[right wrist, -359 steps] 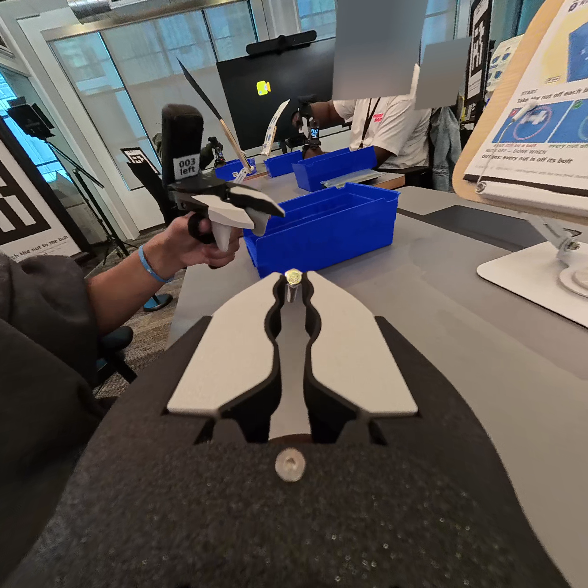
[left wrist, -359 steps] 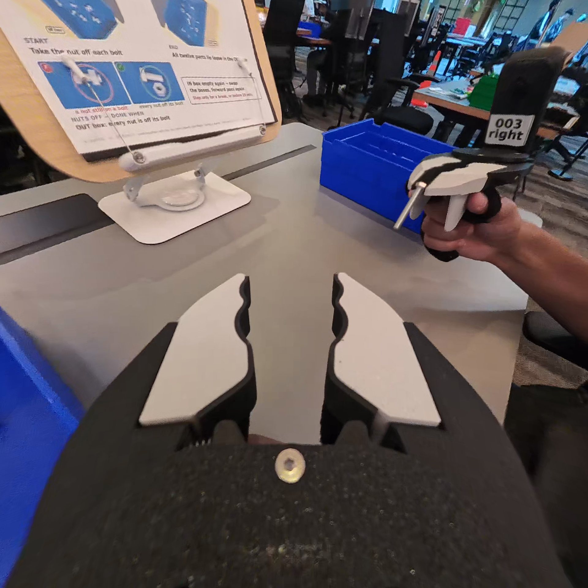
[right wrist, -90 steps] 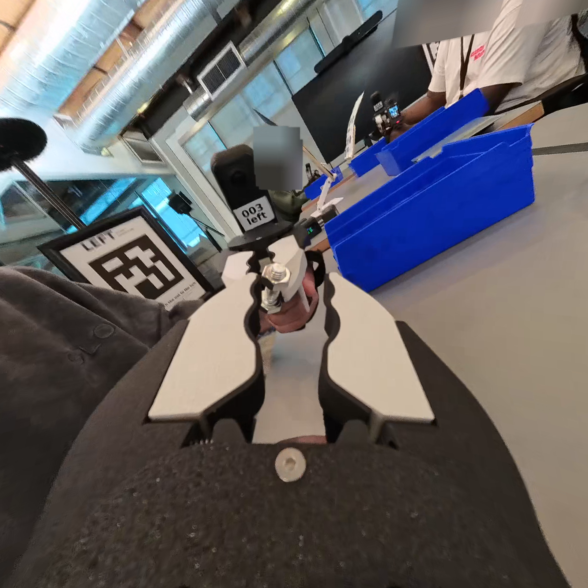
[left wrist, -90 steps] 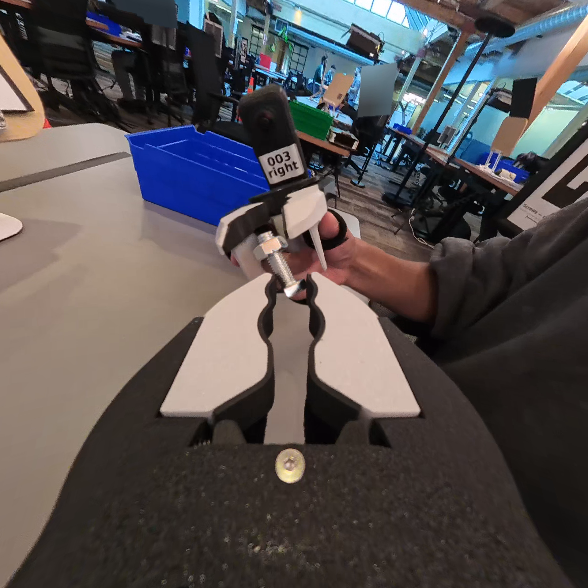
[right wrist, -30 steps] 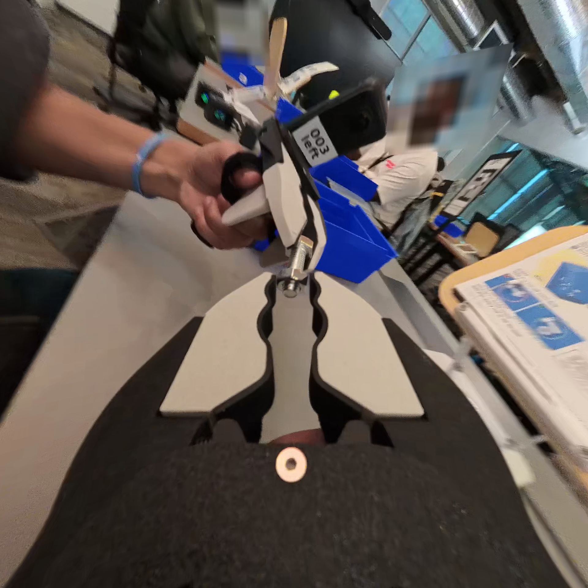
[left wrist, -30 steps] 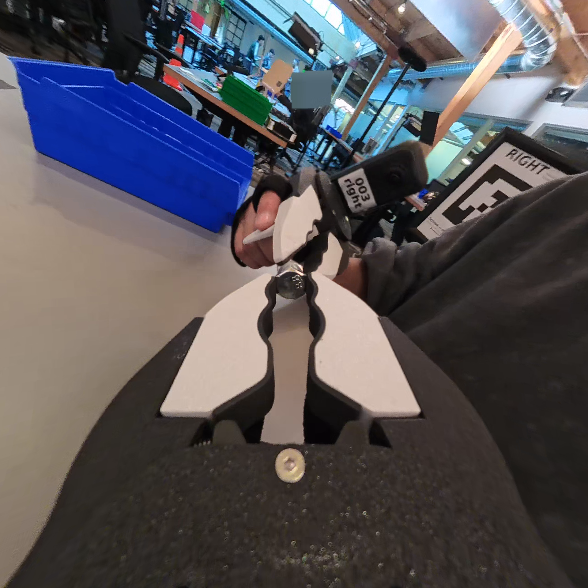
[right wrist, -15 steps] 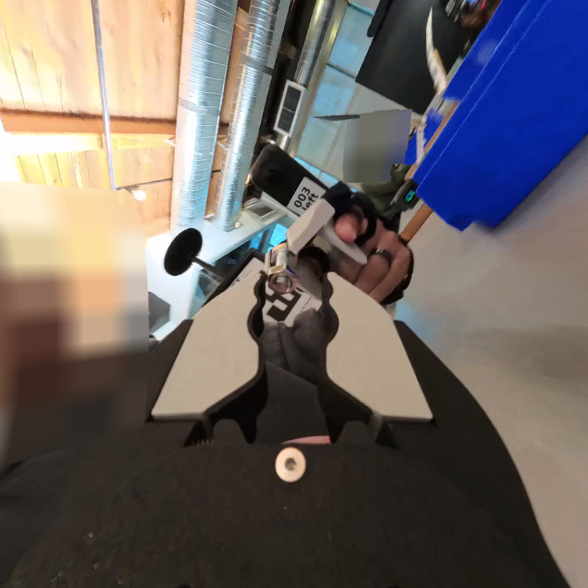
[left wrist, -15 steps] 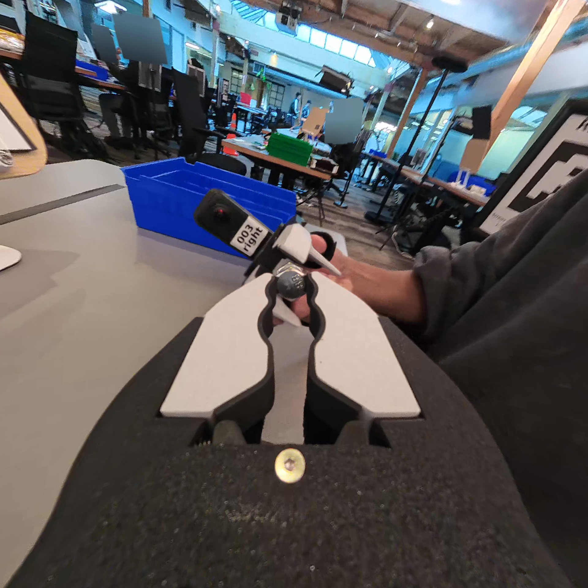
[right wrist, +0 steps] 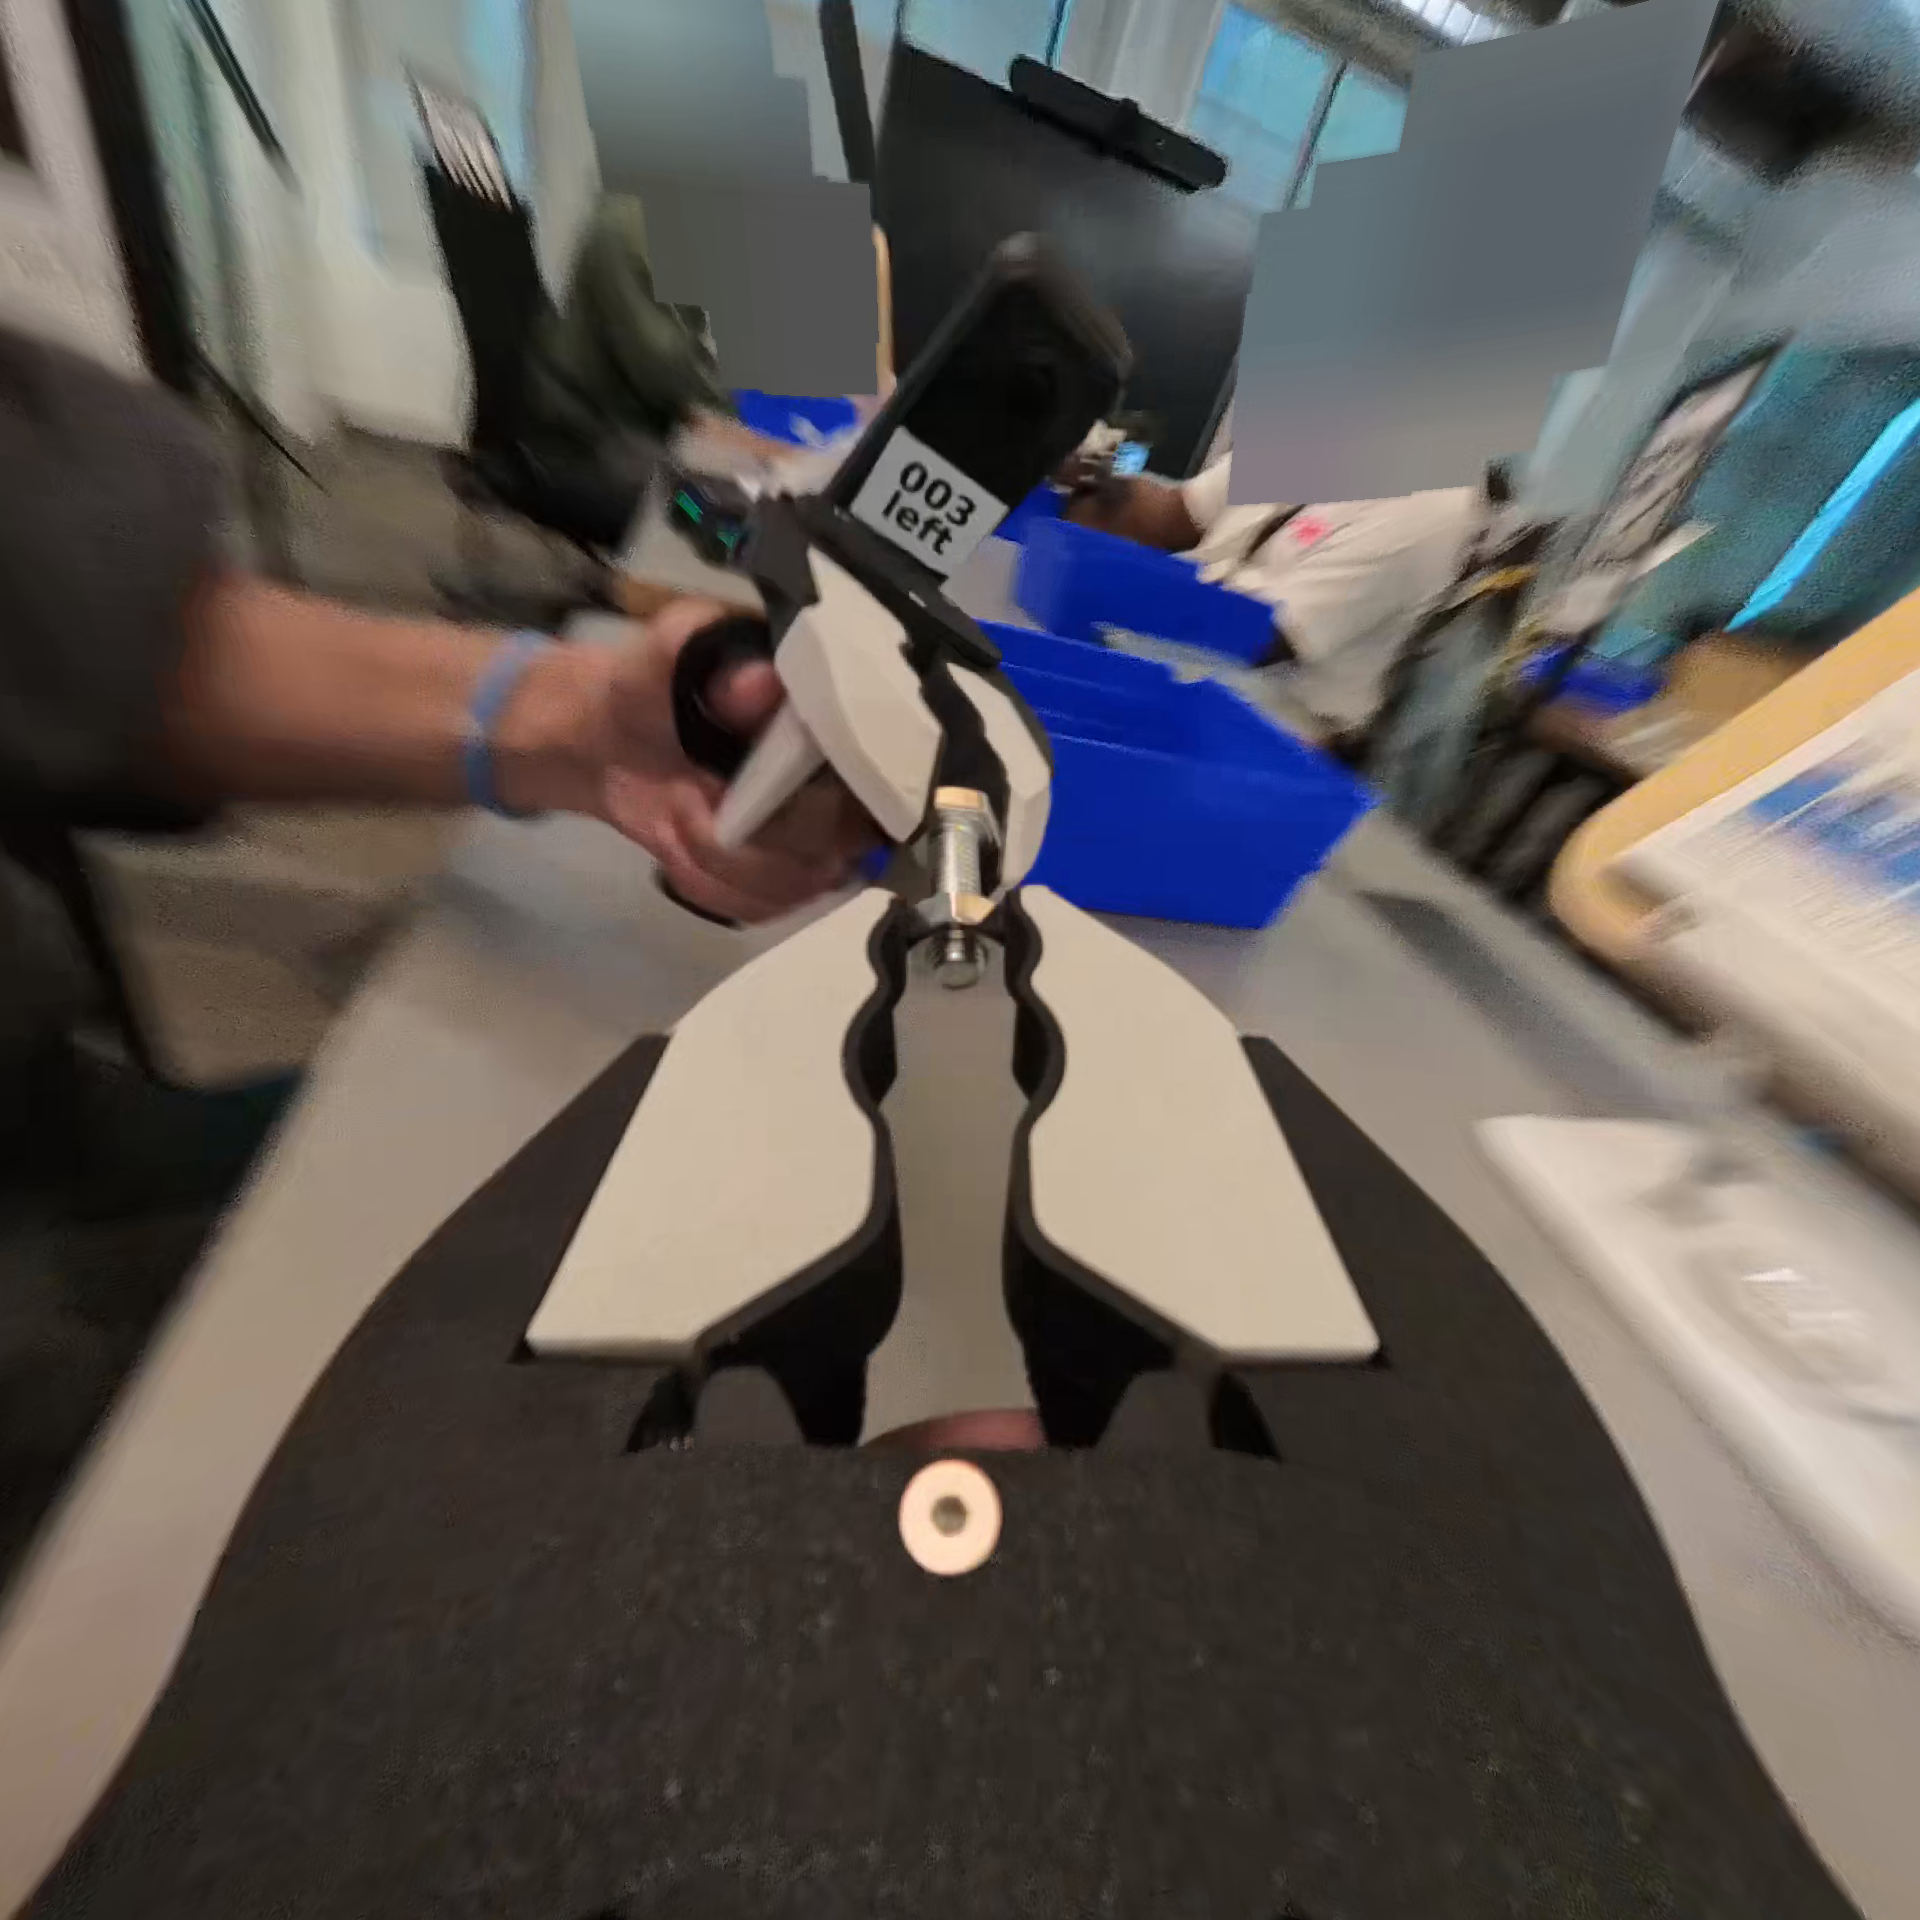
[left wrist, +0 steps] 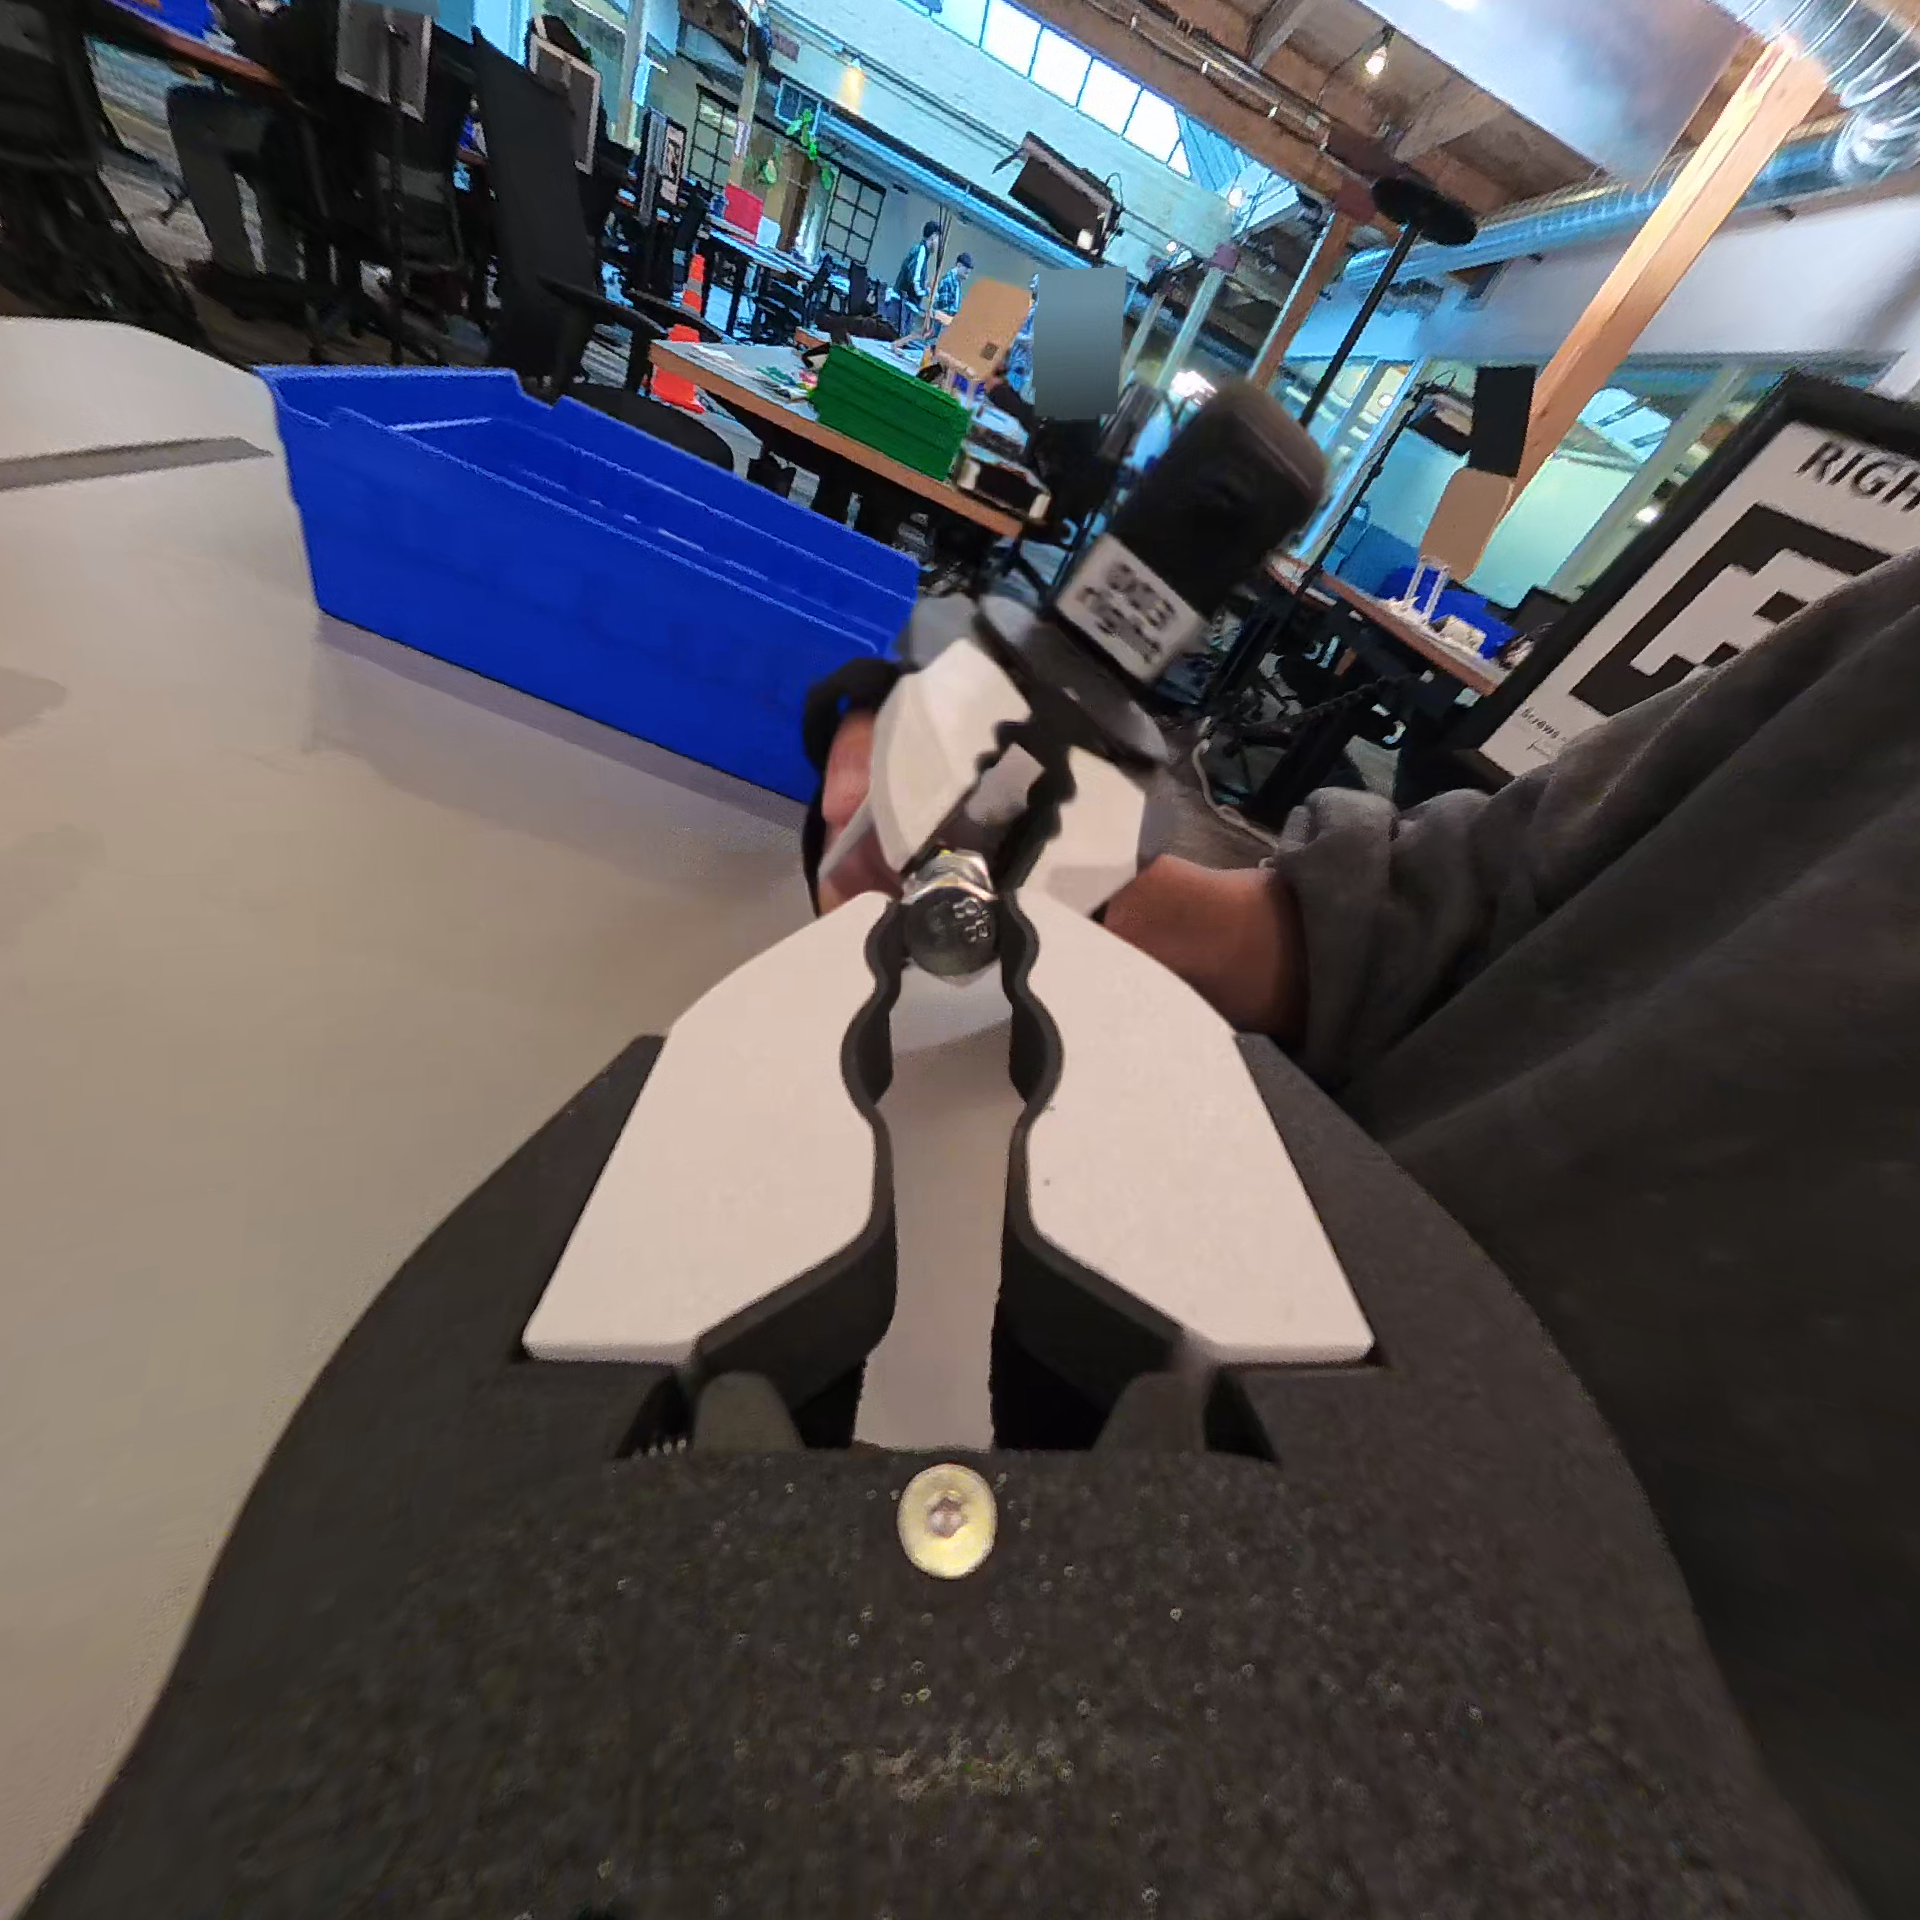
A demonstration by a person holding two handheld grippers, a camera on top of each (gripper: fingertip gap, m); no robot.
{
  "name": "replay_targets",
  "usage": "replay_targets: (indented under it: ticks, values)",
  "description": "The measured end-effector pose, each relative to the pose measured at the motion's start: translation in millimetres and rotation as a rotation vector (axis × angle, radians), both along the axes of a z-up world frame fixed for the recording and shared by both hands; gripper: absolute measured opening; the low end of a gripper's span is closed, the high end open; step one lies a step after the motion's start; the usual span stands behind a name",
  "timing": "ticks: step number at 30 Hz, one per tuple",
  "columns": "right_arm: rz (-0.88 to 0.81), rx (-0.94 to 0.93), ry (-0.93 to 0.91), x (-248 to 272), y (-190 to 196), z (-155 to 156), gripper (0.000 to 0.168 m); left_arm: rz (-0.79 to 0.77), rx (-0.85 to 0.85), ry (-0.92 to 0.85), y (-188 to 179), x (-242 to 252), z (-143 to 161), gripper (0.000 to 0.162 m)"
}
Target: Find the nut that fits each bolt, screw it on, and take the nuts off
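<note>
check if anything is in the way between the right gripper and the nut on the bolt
Nothing visible is. The right gripper is already at the nut, its jaws on either side of it, while the left gripper clamps the bolt by its head. Both are held in the air above the table.

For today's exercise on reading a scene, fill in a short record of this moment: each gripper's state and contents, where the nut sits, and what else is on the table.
left gripper: shut on the bolt head
right gripper: shut on the nut
bolt: held between the two grippers, above the table
nut: on the thread, near the bolt's tip
blue bin: on the grey table, contents hidden
</note>
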State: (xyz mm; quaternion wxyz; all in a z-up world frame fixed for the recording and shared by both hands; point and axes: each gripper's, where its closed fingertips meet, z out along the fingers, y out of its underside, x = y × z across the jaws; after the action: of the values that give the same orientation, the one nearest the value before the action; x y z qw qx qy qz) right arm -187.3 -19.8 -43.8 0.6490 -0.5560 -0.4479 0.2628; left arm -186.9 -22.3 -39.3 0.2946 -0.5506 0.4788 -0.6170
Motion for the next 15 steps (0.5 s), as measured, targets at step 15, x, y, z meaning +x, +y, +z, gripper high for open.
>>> replay_targets:
  ticks: [15]
  values:
    - [0.127, -0.753, 0.594, 17, 30, 8, 0.043, 0.054, 0.11, -0.02, 9, -15, 16, 0.017]
